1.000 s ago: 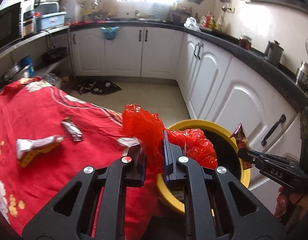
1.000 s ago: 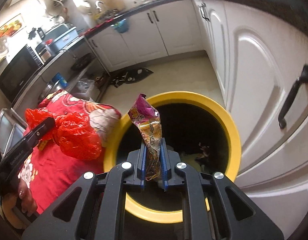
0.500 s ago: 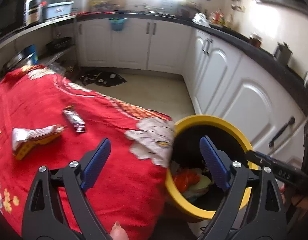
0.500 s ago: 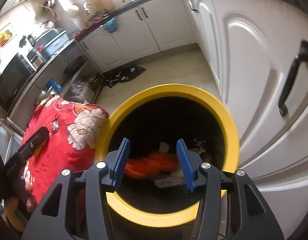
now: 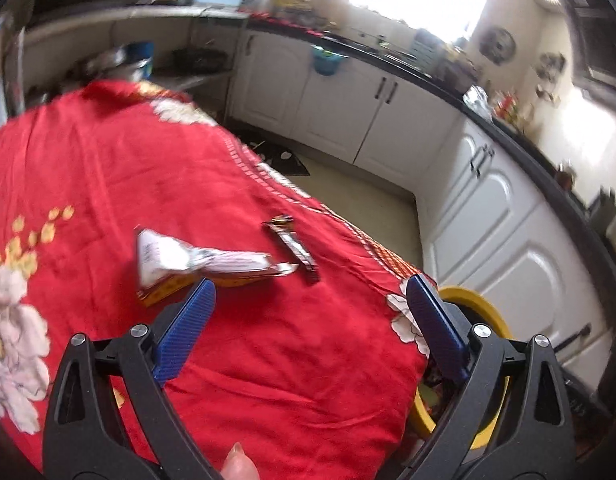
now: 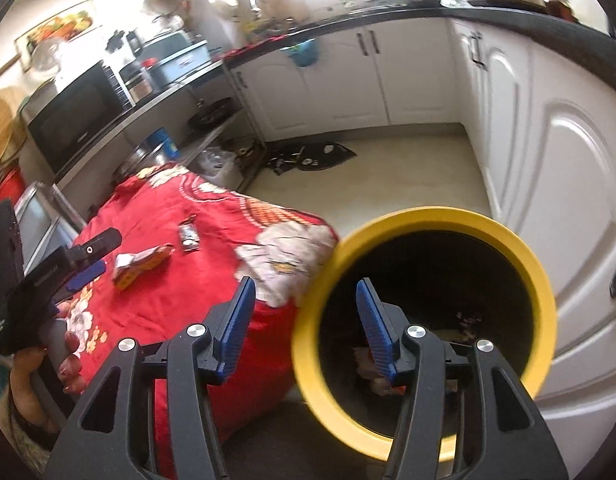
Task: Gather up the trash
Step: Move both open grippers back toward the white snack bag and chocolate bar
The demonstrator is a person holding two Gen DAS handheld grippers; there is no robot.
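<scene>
A white and yellow wrapper (image 5: 196,260) (image 6: 140,264) and a small dark wrapper (image 5: 294,246) (image 6: 189,236) lie on the red flowered tablecloth (image 5: 108,180). My left gripper (image 5: 309,284) hangs over the cloth just short of them. Its jaws are wide, still opening, and hold nothing. From the right wrist view the left gripper (image 6: 102,254) shows at the left, beside the white wrapper. My right gripper (image 6: 304,282) hovers over the near left rim of the yellow bin (image 6: 427,216) (image 5: 471,300), jaws opening and empty. Dropped trash (image 6: 383,384) lies at the bin's bottom.
White cabinet doors (image 6: 567,200) stand close behind the bin, under a black counter. A dark mat (image 6: 308,158) lies on the pale floor. A microwave (image 6: 76,120) sits on a shelf beyond the table. A person's hand (image 6: 64,344) grips the left tool.
Both grippers opened. The red bag and the snack wrapper dropped into the bin. The left gripper swung left from the bin over the table; the right one shifted left and rose slightly.
</scene>
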